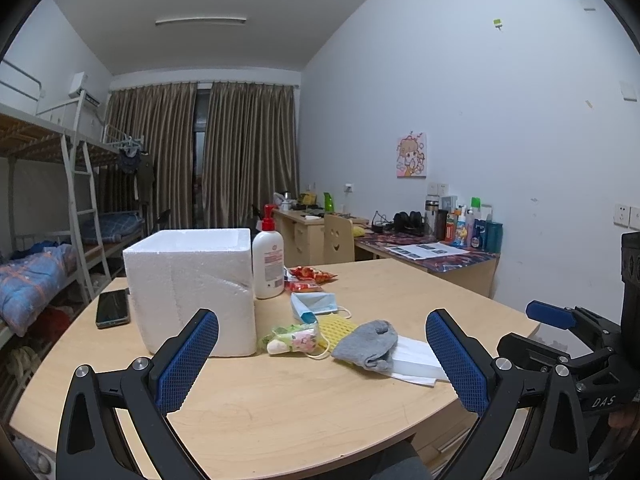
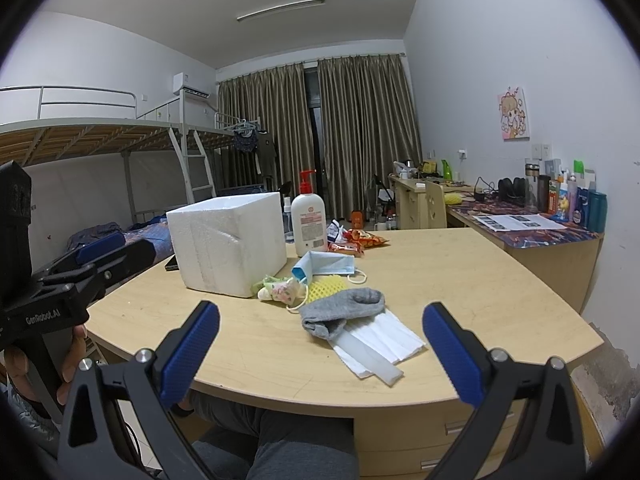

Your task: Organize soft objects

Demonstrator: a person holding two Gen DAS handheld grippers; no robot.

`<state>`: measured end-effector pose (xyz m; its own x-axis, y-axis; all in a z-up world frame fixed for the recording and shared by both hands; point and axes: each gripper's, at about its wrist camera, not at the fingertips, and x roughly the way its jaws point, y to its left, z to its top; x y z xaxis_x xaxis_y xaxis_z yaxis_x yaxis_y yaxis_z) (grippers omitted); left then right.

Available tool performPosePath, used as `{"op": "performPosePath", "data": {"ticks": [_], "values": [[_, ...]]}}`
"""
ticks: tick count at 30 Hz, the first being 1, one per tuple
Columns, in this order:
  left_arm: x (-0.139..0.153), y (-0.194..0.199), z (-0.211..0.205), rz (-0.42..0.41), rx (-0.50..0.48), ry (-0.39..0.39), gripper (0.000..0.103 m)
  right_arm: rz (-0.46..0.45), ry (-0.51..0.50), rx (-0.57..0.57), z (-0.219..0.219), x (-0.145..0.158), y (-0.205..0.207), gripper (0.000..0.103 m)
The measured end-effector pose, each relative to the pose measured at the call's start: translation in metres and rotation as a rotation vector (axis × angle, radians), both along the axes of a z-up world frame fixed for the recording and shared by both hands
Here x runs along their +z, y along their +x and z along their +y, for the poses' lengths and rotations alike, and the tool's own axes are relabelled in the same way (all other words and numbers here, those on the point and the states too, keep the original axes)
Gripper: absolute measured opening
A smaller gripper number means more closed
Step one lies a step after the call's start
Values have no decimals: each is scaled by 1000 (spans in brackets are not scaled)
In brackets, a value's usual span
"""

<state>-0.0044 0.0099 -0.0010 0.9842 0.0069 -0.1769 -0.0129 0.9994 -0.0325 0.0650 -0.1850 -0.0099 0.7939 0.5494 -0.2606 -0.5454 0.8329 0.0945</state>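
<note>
both grippers, left point(image 1: 322, 354) and right point(image 2: 320, 346), hang wide open over the table point(image 1: 280, 408) holding nothing, foam box point(image 1: 192, 288) at the back left, grey sock point(image 1: 366, 344) lying on white masks point(image 2: 384, 338) right ahead

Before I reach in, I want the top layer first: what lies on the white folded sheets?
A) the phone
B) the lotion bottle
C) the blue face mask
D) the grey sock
D: the grey sock lies across the far end of the white folded sheets; the other three sit elsewhere on the table.
</note>
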Motion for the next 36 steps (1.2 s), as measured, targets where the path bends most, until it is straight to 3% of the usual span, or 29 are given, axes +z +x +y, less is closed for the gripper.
{"op": "performPosePath", "data": {"ticks": [36], "values": [[1,5,-2,15,-5,9,103,13,-4,1,2,-5,6,103]]}}
